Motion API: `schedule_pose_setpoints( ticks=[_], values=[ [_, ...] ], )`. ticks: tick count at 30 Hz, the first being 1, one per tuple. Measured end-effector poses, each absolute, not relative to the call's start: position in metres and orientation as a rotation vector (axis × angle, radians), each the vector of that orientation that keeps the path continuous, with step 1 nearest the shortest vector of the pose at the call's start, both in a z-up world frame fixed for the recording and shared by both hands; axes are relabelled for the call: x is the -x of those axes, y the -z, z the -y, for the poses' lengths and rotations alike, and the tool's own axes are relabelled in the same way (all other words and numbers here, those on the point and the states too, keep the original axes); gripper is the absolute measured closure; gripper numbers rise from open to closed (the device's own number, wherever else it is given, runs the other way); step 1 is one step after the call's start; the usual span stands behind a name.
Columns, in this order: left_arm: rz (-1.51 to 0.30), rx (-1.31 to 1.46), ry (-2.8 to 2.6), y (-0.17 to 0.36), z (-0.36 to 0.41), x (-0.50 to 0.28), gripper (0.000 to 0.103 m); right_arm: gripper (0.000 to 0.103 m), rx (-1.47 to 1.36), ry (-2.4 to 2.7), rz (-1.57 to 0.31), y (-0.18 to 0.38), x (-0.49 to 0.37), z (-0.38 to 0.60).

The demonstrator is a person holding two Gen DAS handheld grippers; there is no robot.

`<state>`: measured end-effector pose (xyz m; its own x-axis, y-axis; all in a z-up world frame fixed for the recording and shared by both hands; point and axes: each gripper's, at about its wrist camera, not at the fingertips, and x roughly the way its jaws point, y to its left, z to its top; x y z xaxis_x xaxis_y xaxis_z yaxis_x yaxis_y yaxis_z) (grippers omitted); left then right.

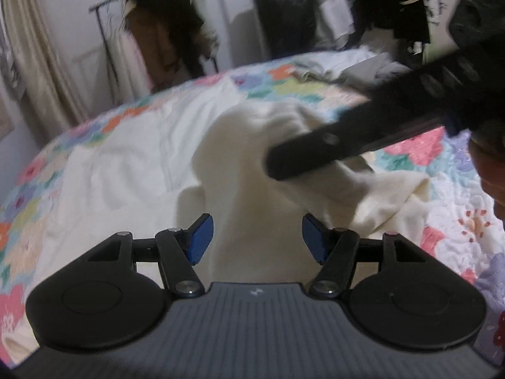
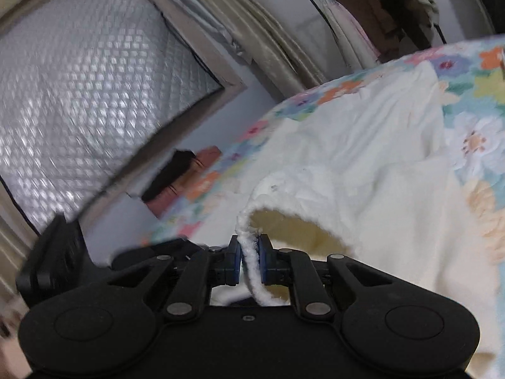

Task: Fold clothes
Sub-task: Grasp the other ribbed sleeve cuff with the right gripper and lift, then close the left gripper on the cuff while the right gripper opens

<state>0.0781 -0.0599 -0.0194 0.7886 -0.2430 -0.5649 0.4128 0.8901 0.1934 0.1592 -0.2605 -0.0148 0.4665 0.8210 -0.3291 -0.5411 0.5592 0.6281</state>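
Right gripper (image 2: 250, 257) pinches the fleece (image 2: 363, 170) hem, lifting one edge off the quilt (image 2: 479, 101), while the left gripper (image 1: 257, 237) hangs spread and empty above the cream cloth, so folding looks barely begun, most of it lying loose.

Left gripper (image 1: 257, 237): jaws wide apart, blue pads (image 1: 200, 240) facing each other across the gap, nothing between them. Body level, pointing forward.

Right gripper (image 2: 250, 260): jaws closed nearly pad to pad, pinching a fuzzy white hem (image 2: 252, 265) that runs up between the blue pads (image 2: 263, 263). In the left wrist view it enters from upper right, one black finger (image 1: 318, 151) slanting down and left, ahead of the left gripper; blurred. A bit of the person's hand (image 1: 492, 173) shows at the right edge.
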Motion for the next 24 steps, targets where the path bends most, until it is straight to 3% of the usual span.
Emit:
schedule_pose_setpoints(
  ticks=[5, 13, 18, 24],
  values=[
    [-0.529, -0.293, 0.389, 0.017, 0.065, -0.077, 0.032, 0.088, -0.557, -0.875, -0.65, 0.012, -0.159, 0.263],
    [-0.633, -0.095, 0.491, 0.022, 0.051, -0.086, 0.031, 0.089, -0.708, -0.819, -0.645, 0.025, -0.171, 0.278],
    [-0.719, 0.117, 0.574, 0.027, 0.04, -0.09, 0.031, 0.089, -0.644, -0.711, -0.663, 0.028, -0.172, 0.273],
    [-0.647, 0.079, 0.451, 0.031, 0.048, -0.09, 0.029, 0.089, -0.749, -0.846, -0.724, 0.037, -0.177, 0.272]
  ],
)
